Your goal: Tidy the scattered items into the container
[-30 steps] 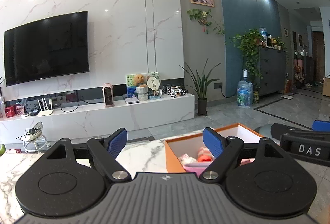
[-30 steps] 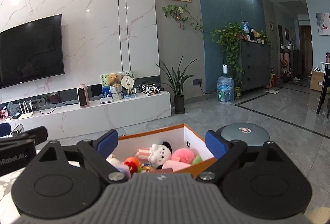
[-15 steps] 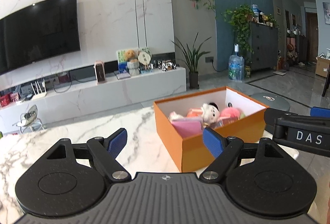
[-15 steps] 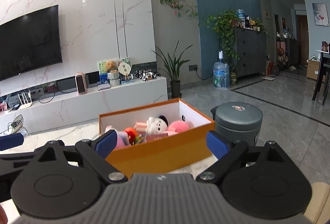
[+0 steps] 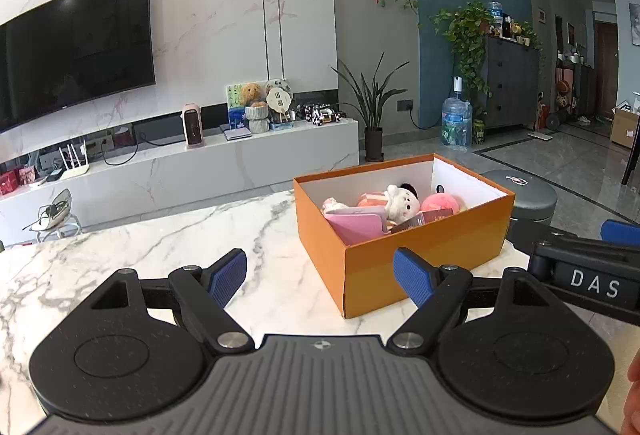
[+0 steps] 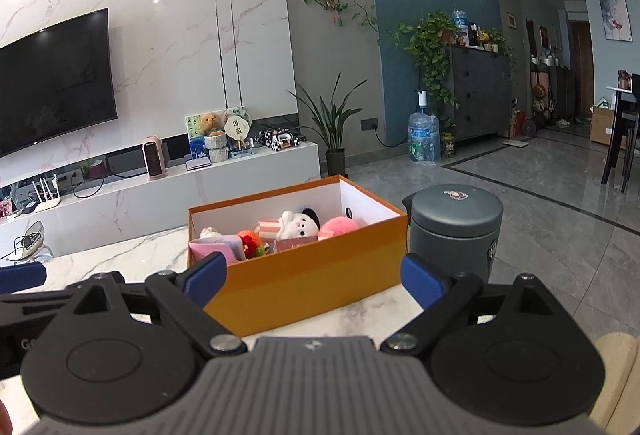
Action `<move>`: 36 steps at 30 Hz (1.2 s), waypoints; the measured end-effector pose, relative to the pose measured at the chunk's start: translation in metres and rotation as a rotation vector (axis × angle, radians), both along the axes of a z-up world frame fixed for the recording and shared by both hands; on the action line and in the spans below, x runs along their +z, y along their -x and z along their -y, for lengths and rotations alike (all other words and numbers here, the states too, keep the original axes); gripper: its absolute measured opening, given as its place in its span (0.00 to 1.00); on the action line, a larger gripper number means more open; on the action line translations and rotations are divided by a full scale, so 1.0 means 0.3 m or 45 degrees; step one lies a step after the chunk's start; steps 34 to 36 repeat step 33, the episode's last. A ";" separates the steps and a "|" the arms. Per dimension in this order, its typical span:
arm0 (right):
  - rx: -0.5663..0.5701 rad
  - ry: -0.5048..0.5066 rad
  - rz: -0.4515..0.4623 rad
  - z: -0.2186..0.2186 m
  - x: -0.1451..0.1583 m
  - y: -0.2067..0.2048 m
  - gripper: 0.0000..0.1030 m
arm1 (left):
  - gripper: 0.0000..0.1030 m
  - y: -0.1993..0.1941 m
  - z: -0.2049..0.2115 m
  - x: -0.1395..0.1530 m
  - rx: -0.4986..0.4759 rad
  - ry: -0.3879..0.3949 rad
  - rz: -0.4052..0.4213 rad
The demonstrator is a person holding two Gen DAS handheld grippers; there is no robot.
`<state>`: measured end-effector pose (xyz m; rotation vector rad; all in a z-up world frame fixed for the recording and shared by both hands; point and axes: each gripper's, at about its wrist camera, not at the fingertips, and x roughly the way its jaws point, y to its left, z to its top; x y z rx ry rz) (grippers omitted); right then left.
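An orange box (image 5: 420, 259) (image 6: 304, 283) stands on the white marble table (image 5: 160, 255) (image 6: 120, 259). It holds a white plush doll (image 5: 400, 201) (image 6: 296, 225), a pink pompom (image 5: 440, 203) (image 6: 338, 227), a pink pouch (image 5: 356, 223) (image 6: 218, 247) and other small toys. My left gripper (image 5: 320, 277) is open and empty, just in front of the box's near left corner. My right gripper (image 6: 314, 279) is open and empty, in front of the box's long side. The right gripper also shows at the right edge of the left wrist view (image 5: 584, 271).
A dark grey round bin (image 6: 454, 227) (image 5: 524, 191) stands on the floor beyond the table's right end. A white TV bench (image 5: 180, 163) with a heater and ornaments lines the far wall. A potted plant (image 5: 372, 115) and a water bottle (image 5: 456, 123) stand on the floor.
Both grippers have drawn back and up from the box, so the whole box and more tabletop now show. Both stay open and empty.
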<state>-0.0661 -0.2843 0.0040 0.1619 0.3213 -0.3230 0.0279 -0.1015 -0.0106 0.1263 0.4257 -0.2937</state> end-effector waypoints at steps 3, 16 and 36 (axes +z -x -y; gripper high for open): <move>-0.007 -0.002 0.000 -0.004 -0.002 0.003 0.92 | 0.93 -0.004 -0.005 -0.002 0.007 0.016 -0.014; 0.013 0.044 0.015 -0.044 -0.008 -0.005 0.92 | 0.92 -0.024 -0.033 -0.009 0.050 0.011 -0.051; 0.053 0.085 -0.016 -0.093 -0.016 -0.019 0.92 | 0.92 -0.039 -0.090 -0.017 0.089 0.042 -0.085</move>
